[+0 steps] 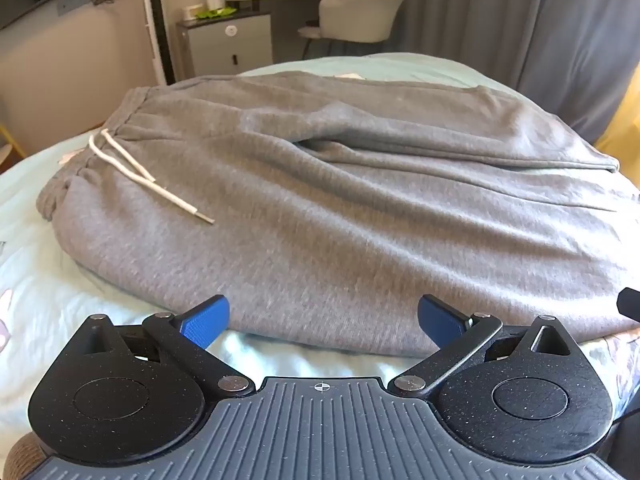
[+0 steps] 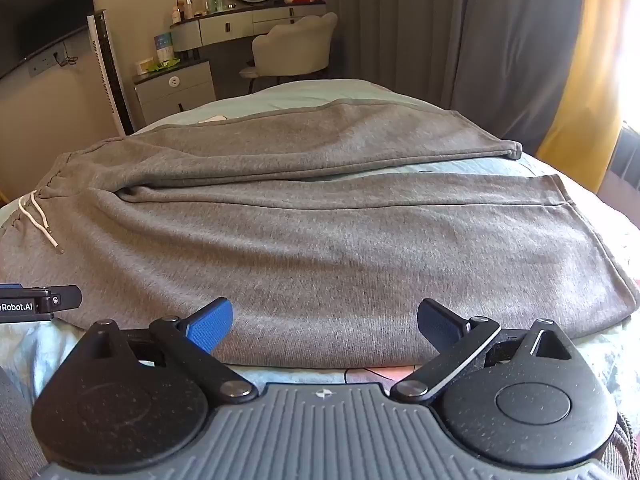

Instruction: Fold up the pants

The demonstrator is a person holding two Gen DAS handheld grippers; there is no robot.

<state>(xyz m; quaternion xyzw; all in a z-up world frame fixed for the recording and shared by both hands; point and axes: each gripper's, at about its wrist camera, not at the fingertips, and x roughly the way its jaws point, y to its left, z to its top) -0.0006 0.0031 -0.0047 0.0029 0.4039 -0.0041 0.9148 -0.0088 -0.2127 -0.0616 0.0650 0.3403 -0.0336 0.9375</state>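
Observation:
Grey sweatpants (image 1: 340, 208) lie spread flat on the bed, waistband with a white drawstring (image 1: 136, 172) at the left, both legs running right. They also show in the right wrist view (image 2: 320, 240), with the drawstring (image 2: 40, 220) at the far left. My left gripper (image 1: 324, 320) is open and empty, its blue pads (image 1: 206, 320) just at the near edge of the pants, toward the waist end. My right gripper (image 2: 325, 322) is open and empty at the near edge of the near leg.
The pale blue bedsheet (image 1: 48, 280) shows around the pants. Beyond the bed stand a dressing table (image 2: 248, 24), a cream chair (image 2: 296, 48), a grey cabinet (image 1: 232, 46) and grey curtains (image 2: 440, 40). The left gripper's side (image 2: 40, 304) shows at the right view's left edge.

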